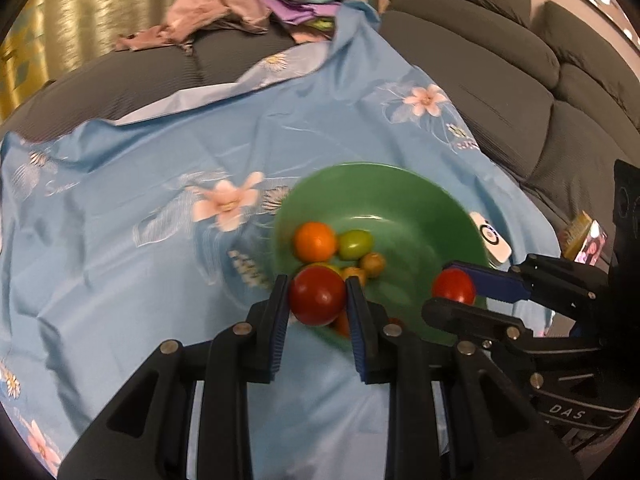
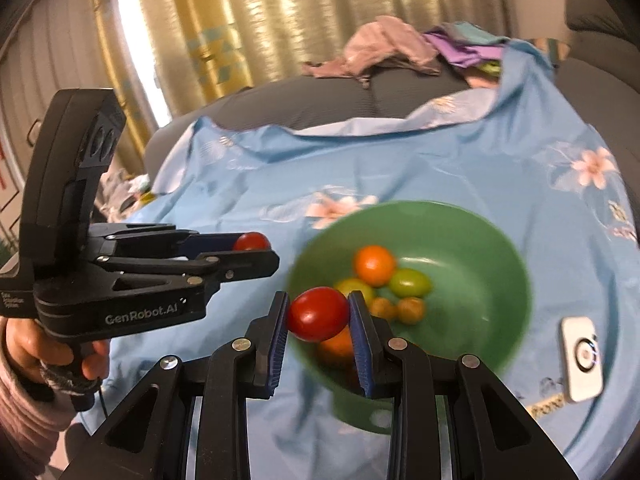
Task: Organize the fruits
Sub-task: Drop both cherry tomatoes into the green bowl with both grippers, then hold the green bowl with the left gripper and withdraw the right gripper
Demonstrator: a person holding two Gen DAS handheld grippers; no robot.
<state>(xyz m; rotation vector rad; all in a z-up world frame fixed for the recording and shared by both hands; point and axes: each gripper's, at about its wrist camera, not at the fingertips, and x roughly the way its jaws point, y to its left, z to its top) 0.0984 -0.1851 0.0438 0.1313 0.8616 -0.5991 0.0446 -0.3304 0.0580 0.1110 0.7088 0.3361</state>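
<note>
A green bowl point(image 1: 384, 184) point(image 2: 500, 248) sits on a blue flowered sheet. In it lie an orange fruit point(image 1: 315, 241) point(image 2: 375, 265), a green tomato point(image 1: 355, 244) point(image 2: 410, 283) and several small yellow-orange ones. My left gripper point(image 1: 317, 282) is shut on a red tomato point(image 1: 317, 300), held above the bowl's near rim. In the right wrist view, the left gripper point(image 2: 269, 251) is left of the bowl with its tomato point(image 2: 251, 241). My right gripper point(image 2: 318, 298) is shut on another red tomato point(image 2: 318, 316) over the bowl's near edge. It also shows at the right in the left wrist view point(image 1: 440, 286).
A white remote-like device point(image 1: 491, 240) point(image 2: 582, 360) lies just right of the bowl. The blue sheet point(image 1: 120, 200) covers a grey sofa point(image 1: 520, 80). A pile of clothes point(image 1: 216, 8) point(image 2: 384, 48) lies at the far end, with curtains behind. A person's hand point(image 2: 24, 344) grips the left handle.
</note>
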